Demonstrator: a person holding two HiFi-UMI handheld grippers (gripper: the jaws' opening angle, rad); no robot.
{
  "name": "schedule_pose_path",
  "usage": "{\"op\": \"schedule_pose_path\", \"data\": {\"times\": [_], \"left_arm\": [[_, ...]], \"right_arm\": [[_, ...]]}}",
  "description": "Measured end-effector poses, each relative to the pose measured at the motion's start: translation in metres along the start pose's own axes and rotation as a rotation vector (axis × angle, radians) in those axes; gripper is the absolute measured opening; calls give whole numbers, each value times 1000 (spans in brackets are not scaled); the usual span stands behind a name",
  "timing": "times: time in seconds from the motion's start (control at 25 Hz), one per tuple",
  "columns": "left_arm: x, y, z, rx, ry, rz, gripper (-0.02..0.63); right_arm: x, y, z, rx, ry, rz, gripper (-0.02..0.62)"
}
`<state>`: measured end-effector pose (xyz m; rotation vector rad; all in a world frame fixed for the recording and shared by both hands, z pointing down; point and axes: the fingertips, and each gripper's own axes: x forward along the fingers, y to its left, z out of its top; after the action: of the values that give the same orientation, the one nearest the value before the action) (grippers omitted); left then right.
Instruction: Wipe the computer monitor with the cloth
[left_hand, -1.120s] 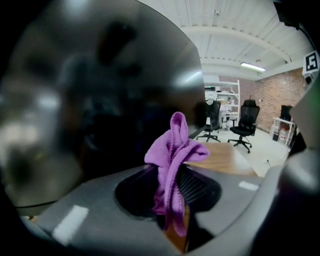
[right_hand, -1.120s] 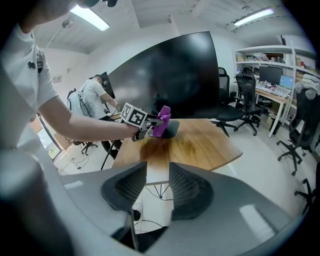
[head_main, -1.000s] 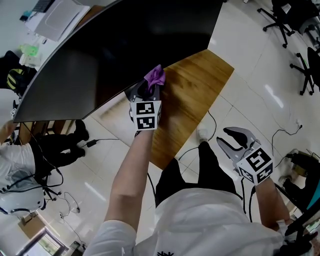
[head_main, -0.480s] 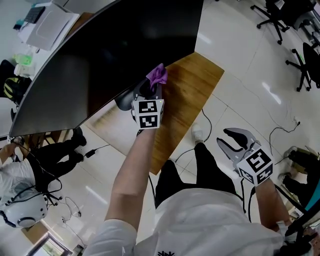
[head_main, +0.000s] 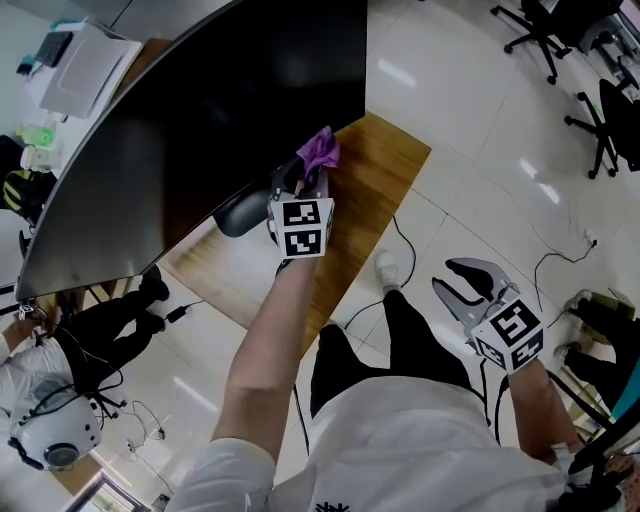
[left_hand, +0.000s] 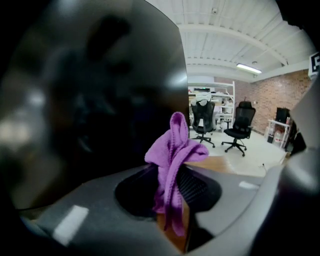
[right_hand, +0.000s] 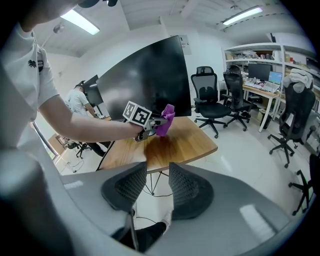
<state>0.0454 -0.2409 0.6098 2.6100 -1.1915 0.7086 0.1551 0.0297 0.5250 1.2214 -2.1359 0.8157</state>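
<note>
The purple cloth (head_main: 320, 150) is pinched in the left gripper (head_main: 306, 176), the right gripper (head_main: 457, 279) held open; the monitor (head_main: 200, 110) may be scraped by exposed jaws.

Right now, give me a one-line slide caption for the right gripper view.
Left tool holds a purple cloth beside the dark monitor above the wooden table; right tool open, empty.

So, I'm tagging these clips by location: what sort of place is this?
Probably an office or lab workspace: office chairs, shelves of equipment, and a large monitor on a wooden desk.
</note>
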Motion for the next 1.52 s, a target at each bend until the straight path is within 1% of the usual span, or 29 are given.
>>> {"op": "schedule_pose_path", "data": {"times": [0.68, 0.92, 1.08, 1.2, 1.36, 1.52], "left_arm": [[49, -55, 30, -5, 6, -28, 127], [52, -61, 39, -51, 8, -16, 128], [48, -61, 49, -62, 4, -3, 127], [40, -59, 61, -74, -4, 13, 127], [24, -61, 92, -112, -30, 4, 127], [9, -57, 120, -123, -58, 21, 127]], "right_arm": [[-12, -47, 1, 16, -20, -8, 140], [-15, -60, 2, 17, -16, -6, 140], [-14, -65, 8, 9, -33, 7, 140], [-12, -64, 9, 5, -38, 28, 140], [-8, -62, 13, -6, -51, 53, 140], [-7, -61, 21, -22, -73, 72, 140]]}}
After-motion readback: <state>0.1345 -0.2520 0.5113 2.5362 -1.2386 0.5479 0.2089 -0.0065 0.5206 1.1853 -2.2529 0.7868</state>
